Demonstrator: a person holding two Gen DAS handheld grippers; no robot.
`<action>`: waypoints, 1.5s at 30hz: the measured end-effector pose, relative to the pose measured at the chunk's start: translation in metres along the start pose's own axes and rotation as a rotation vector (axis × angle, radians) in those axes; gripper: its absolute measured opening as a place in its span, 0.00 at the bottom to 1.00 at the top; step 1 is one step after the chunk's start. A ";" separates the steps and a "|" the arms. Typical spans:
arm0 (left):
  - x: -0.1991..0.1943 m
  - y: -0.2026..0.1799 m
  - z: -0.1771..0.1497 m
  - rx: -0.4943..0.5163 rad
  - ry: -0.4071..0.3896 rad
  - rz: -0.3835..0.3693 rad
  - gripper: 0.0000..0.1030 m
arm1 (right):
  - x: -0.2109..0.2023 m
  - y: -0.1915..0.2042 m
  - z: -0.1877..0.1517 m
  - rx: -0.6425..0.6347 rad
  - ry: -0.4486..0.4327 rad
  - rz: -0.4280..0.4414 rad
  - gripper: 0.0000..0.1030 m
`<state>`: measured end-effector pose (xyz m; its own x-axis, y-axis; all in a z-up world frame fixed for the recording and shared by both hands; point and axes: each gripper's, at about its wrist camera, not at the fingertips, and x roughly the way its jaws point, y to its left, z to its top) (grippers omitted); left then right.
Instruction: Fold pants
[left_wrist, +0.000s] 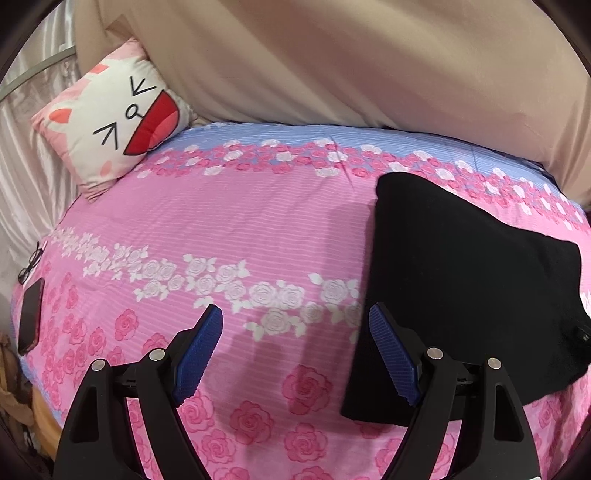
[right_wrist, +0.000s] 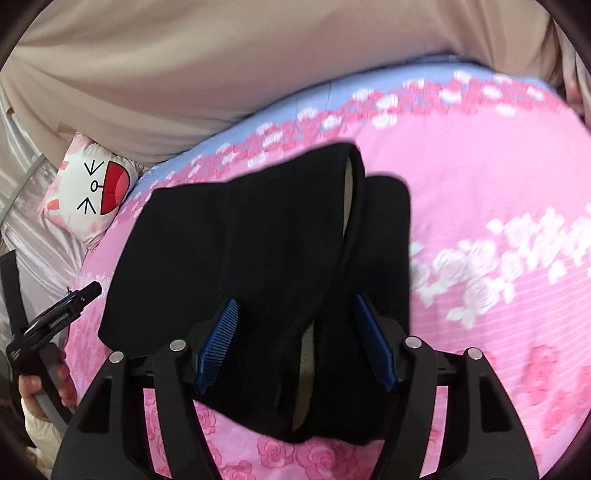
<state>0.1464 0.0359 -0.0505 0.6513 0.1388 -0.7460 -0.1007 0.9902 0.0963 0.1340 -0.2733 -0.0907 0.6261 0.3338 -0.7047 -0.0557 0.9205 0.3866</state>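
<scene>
So the black pants (left_wrist: 461, 280) are lying folded on the bedsheet (left_wrist: 229, 221), the pink rose-print one with a blue band along the far edge. In the left wrist view they fill the 3 to 4 o'clock part of the frame, flat on the sheet.

The left gripper (left_wrist: 295, 354) has its 2 blue-padded fingers (left_wrist: 199, 354) spread wide with nothing between them, just bare sheet. The finger on the right side overlaps the near edge of the pants in the picture, but I can't tell if it's actually touching the fabric.

Right wrist view: the pants (right_wrist: 258, 258) sit dead center, with a pale inner lining showing along the fold at about 1 o'clock and again down at 6. The right gripper (right_wrist: 295, 343) is also spread open, hanging over the near end of the pants, not pinching anything.

Other stuff around: a cat-face pillow (left_wrist: 114, 122) at 10 o'clock by the beige headboard (left_wrist: 332, 59), plus glasses (left_wrist: 31, 264) and a phone (left_wrist: 29, 317) at 9 o'clock on the sheet's edge. The left gripper (right_wrist: 55, 317) shows at 9 o'clock in the right view, held in a hand (right_wrist: 40, 384).
</scene>
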 end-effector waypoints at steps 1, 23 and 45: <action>0.000 -0.002 0.000 0.008 -0.002 0.002 0.77 | -0.006 0.005 0.002 -0.021 -0.017 -0.010 0.34; 0.025 0.004 -0.007 -0.104 0.105 -0.203 0.84 | -0.033 -0.064 -0.016 0.267 -0.010 0.171 0.96; 0.080 -0.004 0.008 -0.052 0.462 -0.664 0.90 | -0.012 -0.048 -0.022 0.262 0.049 0.220 0.96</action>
<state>0.2047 0.0435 -0.1054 0.2123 -0.5078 -0.8349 0.1552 0.8611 -0.4843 0.1118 -0.3168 -0.1139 0.5825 0.5338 -0.6130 0.0206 0.7442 0.6677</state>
